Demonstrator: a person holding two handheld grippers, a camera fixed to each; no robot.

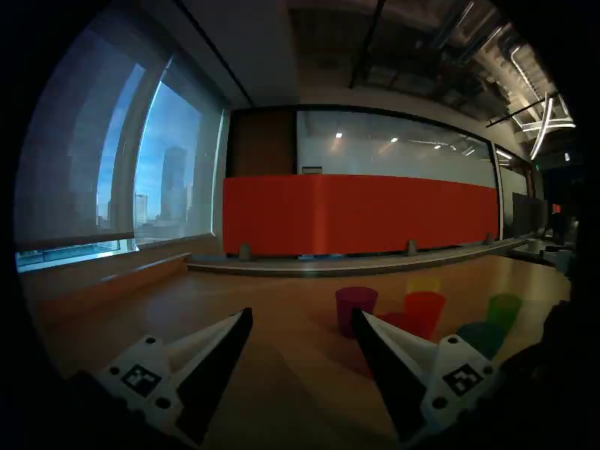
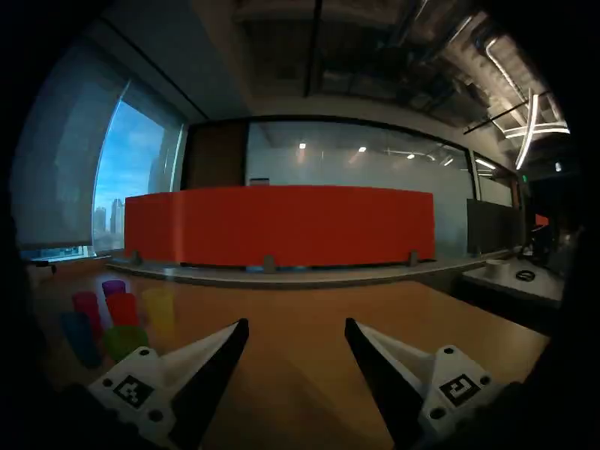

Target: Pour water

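Several coloured plastic cups stand in a cluster on the wooden table (image 1: 285, 375). In the left gripper view a purple cup (image 1: 355, 309), an orange cup (image 1: 424, 313), a yellow cup (image 1: 423, 284), a green cup (image 1: 503, 310) and a teal cup (image 1: 482, 337) sit ahead to the right. My left gripper (image 1: 301, 321) is open, its right finger just in front of the purple cup. In the right gripper view the same cups show at far left: orange cup (image 2: 122, 308), yellow cup (image 2: 158, 307), green cup (image 2: 124, 341). My right gripper (image 2: 296, 330) is open over bare table, cups off to its left.
A long red partition (image 1: 360, 214) with a glass wall above it runs along the table's far edge. Windows (image 1: 169, 180) line the left side. A side desk (image 2: 517, 281) with small items stands at the right.
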